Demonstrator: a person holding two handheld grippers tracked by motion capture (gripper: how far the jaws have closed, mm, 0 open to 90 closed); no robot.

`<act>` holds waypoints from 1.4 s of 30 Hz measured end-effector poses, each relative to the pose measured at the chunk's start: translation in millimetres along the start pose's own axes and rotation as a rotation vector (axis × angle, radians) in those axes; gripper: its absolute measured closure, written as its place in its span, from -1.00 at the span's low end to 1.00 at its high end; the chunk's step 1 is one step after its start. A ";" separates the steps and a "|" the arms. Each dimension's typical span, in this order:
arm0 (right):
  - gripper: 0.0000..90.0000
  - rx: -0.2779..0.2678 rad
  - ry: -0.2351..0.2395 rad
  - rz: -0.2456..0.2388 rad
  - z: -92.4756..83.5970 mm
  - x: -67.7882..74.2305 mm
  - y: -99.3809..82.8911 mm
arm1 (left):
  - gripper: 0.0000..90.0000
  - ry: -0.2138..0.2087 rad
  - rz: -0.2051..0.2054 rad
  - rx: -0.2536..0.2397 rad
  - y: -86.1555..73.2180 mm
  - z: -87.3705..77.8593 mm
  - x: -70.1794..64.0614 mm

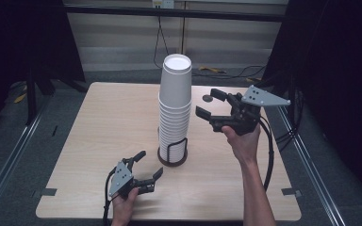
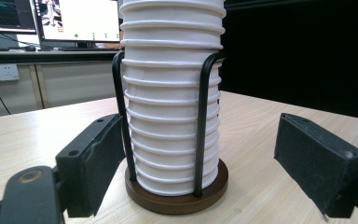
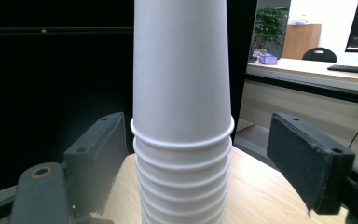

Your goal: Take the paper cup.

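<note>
Here I am with both hands in, and the tall stack of paper cups (image 1: pixel 174 108) stands upright in the middle of the table (image 1: pixel 99 141), mouths down, seated in a wire holder (image 1: pixel 173 151) with a round dark base. Its long axis runs straight up, and that is what everything turns on.

My right gripper (image 1: pixel 208 107) is up high, level with the upper part of the stack and just to its right, jaws spread wide and holding nothing. Looking along it in the right gripper view, the top cup (image 3: pixel 182 74) sits dead centre between my two pads, its rolled rim resting just above the rims of the ones nested beneath. So the cup lies straight ahead of me, and the jaws straddle its width across the axis, one pad each side, neither touching yet.

My left gripper (image 1: pixel 152 165) is low, near the table, in front and a little left of the holder, also released and empty. In the left gripper view the base (image 2: pixel 177 198) and the wire uprights (image 2: pixel 200 126) sit between my jaws; the left pad looks very close to a wire, though I can't say whether it touches.

My read: right hand is the nearer one to the top cup, so it should close on that cup's wall above the rim and lift straight up along the axis, while the left steadies the holder. Any sideways pull risks tilting the whole column.
</note>
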State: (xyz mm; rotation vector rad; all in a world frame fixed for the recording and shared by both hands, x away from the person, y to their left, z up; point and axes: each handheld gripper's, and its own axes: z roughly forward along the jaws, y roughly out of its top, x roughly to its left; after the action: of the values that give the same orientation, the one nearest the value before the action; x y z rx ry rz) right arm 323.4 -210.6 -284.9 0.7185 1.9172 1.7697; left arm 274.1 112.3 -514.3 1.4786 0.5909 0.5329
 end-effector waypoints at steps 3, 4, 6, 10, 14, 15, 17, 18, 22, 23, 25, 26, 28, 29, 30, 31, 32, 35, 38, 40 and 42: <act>-0.55 -0.006 0.015 -0.011 2.5 0.6 7.9 | -0.65 -0.001 0.000 0.000 0.0 0.1 0.1; -0.55 -0.006 0.015 -0.011 2.5 0.6 7.9 | -0.65 -0.001 0.000 0.000 0.0 0.1 0.1; -0.54 -0.003 0.031 -0.007 5.2 0.0 11.6 | -0.65 -0.005 0.016 0.003 0.4 0.1 1.4; -0.54 -0.009 0.042 -0.013 6.8 -0.5 17.7 | -0.65 -0.005 0.015 0.003 0.4 0.1 1.4; -0.55 -0.008 0.046 -0.028 8.6 0.1 25.3 | -0.65 -0.005 0.015 0.004 0.4 0.1 1.4; -0.55 -0.008 0.049 -0.031 10.3 0.6 30.6 | -0.65 -0.005 0.015 0.004 0.4 0.1 1.4; -0.56 -0.012 0.058 -0.030 12.3 0.6 34.9 | -0.65 -0.006 0.015 0.003 0.4 0.2 1.3; -0.56 -0.012 0.058 -0.030 12.3 0.6 34.9 | -0.65 -0.006 0.015 0.003 0.4 0.2 1.3; -0.62 0.004 0.064 -0.029 20.9 -1.7 42.2 | -0.65 -0.006 0.015 0.003 0.4 0.1 1.3; -0.63 0.008 0.072 -0.026 23.6 -2.2 43.6 | -0.65 -0.006 0.015 0.003 0.4 0.1 1.4; -0.64 0.019 0.076 -0.028 29.4 -2.6 46.6 | -0.65 -0.006 0.015 0.003 0.4 0.1 1.4; -0.64 0.023 0.083 -0.029 34.7 -3.0 49.5 | -0.65 -0.007 0.015 0.003 0.4 0.1 1.4; -0.66 0.032 0.086 -0.029 40.2 -3.3 52.1 | -0.65 -0.008 0.014 0.001 0.3 0.2 1.3; -0.67 0.040 0.086 -0.029 42.9 -3.5 53.4 | -0.65 -0.007 0.015 0.003 0.4 0.1 1.4; -0.68 0.046 0.087 -0.029 45.8 -3.6 54.5 | -0.65 -0.007 0.015 0.003 0.4 0.1 1.4; -0.68 0.046 0.087 -0.029 45.8 -3.6 54.5 | -0.65 -0.009 0.015 0.002 0.3 0.1 1.4; -0.68 0.053 0.093 -0.031 48.6 -3.6 55.6 | -0.65 -0.008 0.016 0.004 0.4 0.0 1.5; -0.69 0.071 0.104 -0.027 57.4 -4.4 59.3 | -0.65 -0.009 0.017 0.004 0.4 -0.1 1.5; -0.70 0.088 0.114 -0.019 63.8 -5.7 60.4 | -0.66 -0.007 -0.003 -0.002 0.0 0.2 0.2; -0.70 0.093 0.121 -0.016 65.8 -5.9 60.4 | -0.66 -0.009 -0.002 0.000 0.0 0.1 0.4; -0.69 0.107 0.114 -0.024 69.4 -5.0 61.4 | -0.66 -0.009 -0.001 0.000 0.0 0.0 0.4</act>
State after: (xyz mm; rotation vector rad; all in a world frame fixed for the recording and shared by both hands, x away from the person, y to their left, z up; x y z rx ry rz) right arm 376.0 -157.1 -230.3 0.6410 2.0998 1.7386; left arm 274.5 112.5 -514.3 1.4800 0.5850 0.5250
